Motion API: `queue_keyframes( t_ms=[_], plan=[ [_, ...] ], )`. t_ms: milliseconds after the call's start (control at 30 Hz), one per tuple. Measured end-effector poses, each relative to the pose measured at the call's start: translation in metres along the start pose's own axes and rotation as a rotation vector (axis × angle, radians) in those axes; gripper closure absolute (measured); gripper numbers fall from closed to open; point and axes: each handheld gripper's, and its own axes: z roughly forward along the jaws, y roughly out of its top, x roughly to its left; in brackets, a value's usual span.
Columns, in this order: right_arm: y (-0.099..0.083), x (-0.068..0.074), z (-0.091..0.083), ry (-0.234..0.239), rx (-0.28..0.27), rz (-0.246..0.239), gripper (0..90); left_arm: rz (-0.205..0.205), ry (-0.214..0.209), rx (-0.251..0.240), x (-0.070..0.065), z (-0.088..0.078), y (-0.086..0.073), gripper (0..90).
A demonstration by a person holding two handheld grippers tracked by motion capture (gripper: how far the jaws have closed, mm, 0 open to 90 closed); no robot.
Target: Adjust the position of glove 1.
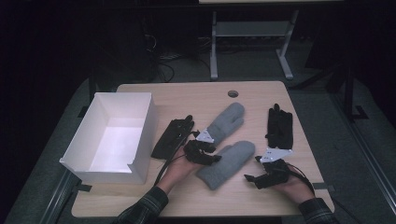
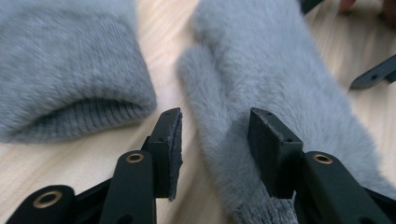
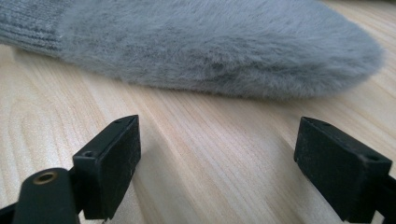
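Observation:
Two grey fluffy mittens lie mid-table: a near mitten (image 1: 229, 163) and a far mitten (image 1: 227, 120). My left gripper (image 1: 212, 156) sits at the near mitten's left edge. In the left gripper view, my left gripper (image 2: 217, 135) straddles the near mitten (image 2: 280, 79): the right pad rests by the fur, while the left pad stands apart over bare wood. The far mitten's cuff (image 2: 60, 70) lies to the left. My right gripper (image 1: 251, 169) is open just right of the near mitten. In the right gripper view, my right gripper (image 3: 217, 158) is wide open over bare table, with the near mitten (image 3: 210, 46) ahead.
A white open box (image 1: 140, 135) stands at the table's left. One black glove (image 1: 173, 136) lies between the box and the mittens, and another black glove (image 1: 279, 126) lies at the right. The wooden table (image 1: 261, 93) has a cable hole at the back.

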Motion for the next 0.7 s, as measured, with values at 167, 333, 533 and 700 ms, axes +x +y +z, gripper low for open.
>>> queue_keyframes(
  t_ms=[167,333,533,700],
  plan=[
    [0.000,0.000,0.000,0.002,0.002,-0.002,14.5,-0.013,-0.032,0.012,-0.001,0.007,-0.003,64.8],
    [0.000,0.000,0.000,0.005,0.001,-0.004,14.3,-0.036,-0.068,0.020,0.000,0.008,-0.002,80.8],
    [0.000,0.000,0.000,0.011,0.001,-0.009,14.1,-0.041,-0.068,0.016,0.003,-0.005,0.004,85.3],
    [0.000,0.000,0.000,0.014,-0.002,-0.010,14.1,-0.029,-0.060,-0.034,0.005,-0.028,0.011,85.6]
  ],
)
